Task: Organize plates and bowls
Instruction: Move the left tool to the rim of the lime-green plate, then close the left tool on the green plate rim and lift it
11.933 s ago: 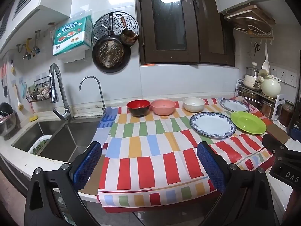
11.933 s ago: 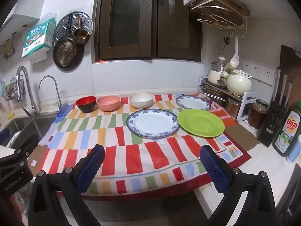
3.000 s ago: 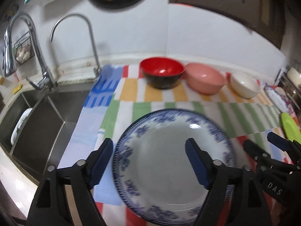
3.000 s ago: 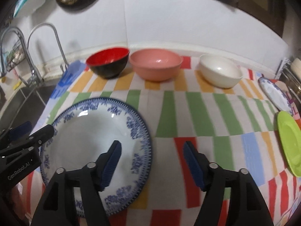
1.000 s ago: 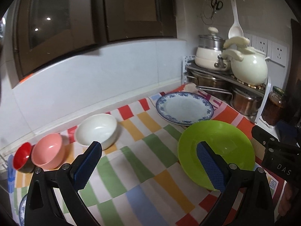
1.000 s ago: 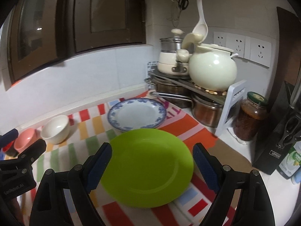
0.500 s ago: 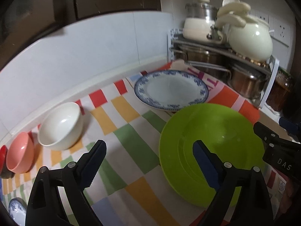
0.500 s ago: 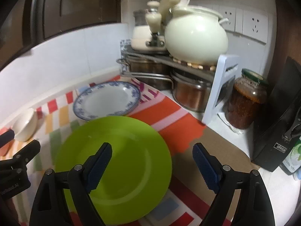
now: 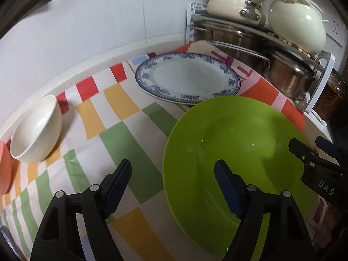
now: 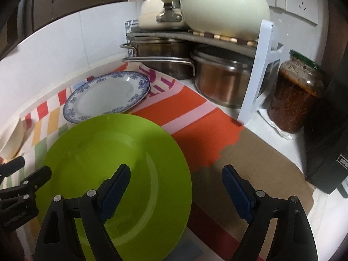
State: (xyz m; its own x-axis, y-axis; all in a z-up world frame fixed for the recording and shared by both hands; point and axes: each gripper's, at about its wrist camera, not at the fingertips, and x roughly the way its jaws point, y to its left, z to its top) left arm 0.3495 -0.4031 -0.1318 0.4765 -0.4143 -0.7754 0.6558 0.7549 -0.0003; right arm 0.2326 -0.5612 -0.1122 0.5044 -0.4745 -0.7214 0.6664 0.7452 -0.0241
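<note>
1. On the striped cloth (image 9: 121, 143) lies the green plate (image 9: 235, 143), flat, its far rim overlapping or just touching the near rim of a blue-patterned plate (image 9: 187, 80) — which of the 2 I cannot tell.
2. Straddling the green plate's left edge, the left gripper (image 9: 173, 180) has 1 finger over the cloth and the other over the plate's well; its jaws have just been closing yet stand apart, with neither pad pressing the plate.
3. Straddling the plate's right edge, the right gripper (image 10: 176, 187) has its left finger over the green surface and its right finger over the brown board (image 10: 256, 163) beside the cloth. Its jaws have just been closing a little and are still wide, gripping nothing.
4. Left of both plates, a white bowl (image 9: 35, 130) sits upright near the wall, with the edge of a pink bowl (image 9: 4, 174) just beside it.
5. Behind the blue-patterned plate — a white rack (image 10: 258, 69) holds steel pots (image 10: 221, 80) below and a cream kettle (image 10: 224, 2) above.
6. Right of the rack stands a glass jar (image 10: 295, 95) of dark red paste.
</note>
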